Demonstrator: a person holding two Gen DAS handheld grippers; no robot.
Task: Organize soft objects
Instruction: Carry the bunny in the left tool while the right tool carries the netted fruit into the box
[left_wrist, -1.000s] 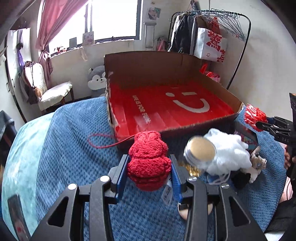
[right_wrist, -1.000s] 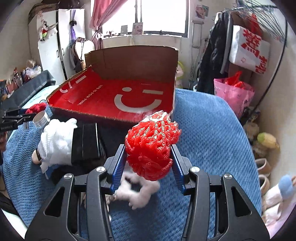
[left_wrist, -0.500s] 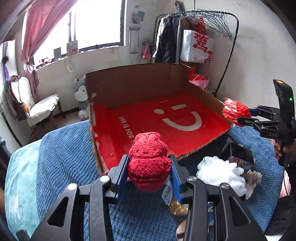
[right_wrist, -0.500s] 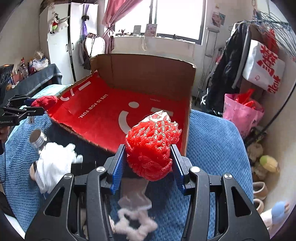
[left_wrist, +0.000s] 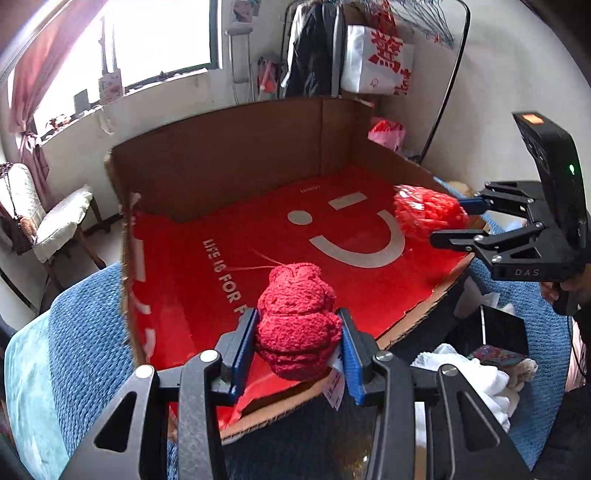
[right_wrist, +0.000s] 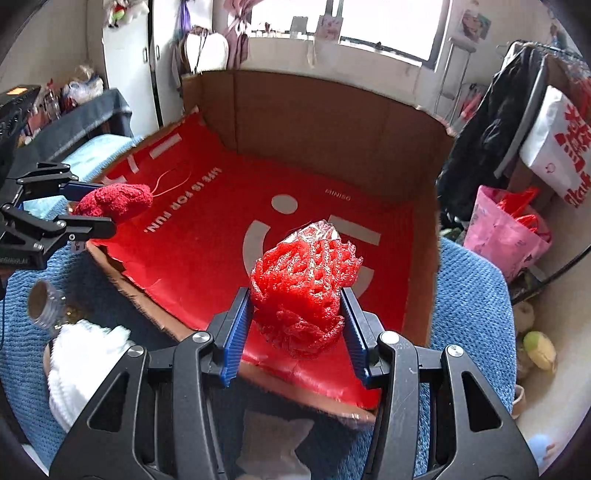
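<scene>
Over box (left_wrist: 229, 155): toys between fingers (left_wrist: 243, 343).

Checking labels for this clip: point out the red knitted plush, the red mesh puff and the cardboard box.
red knitted plush (left_wrist: 297, 325), left wrist view, its middle
red mesh puff (right_wrist: 301, 291), right wrist view, its middle
cardboard box (right_wrist: 317, 122), right wrist view, back wall

Daylight pours through a wide window (left_wrist: 162, 40). Right of it stands a clothes rack (left_wrist: 373, 44) against the white wall (left_wrist: 498, 92); left, a pink curtain (left_wrist: 29, 74) and cushioned chair (left_wrist: 62, 221).
</scene>
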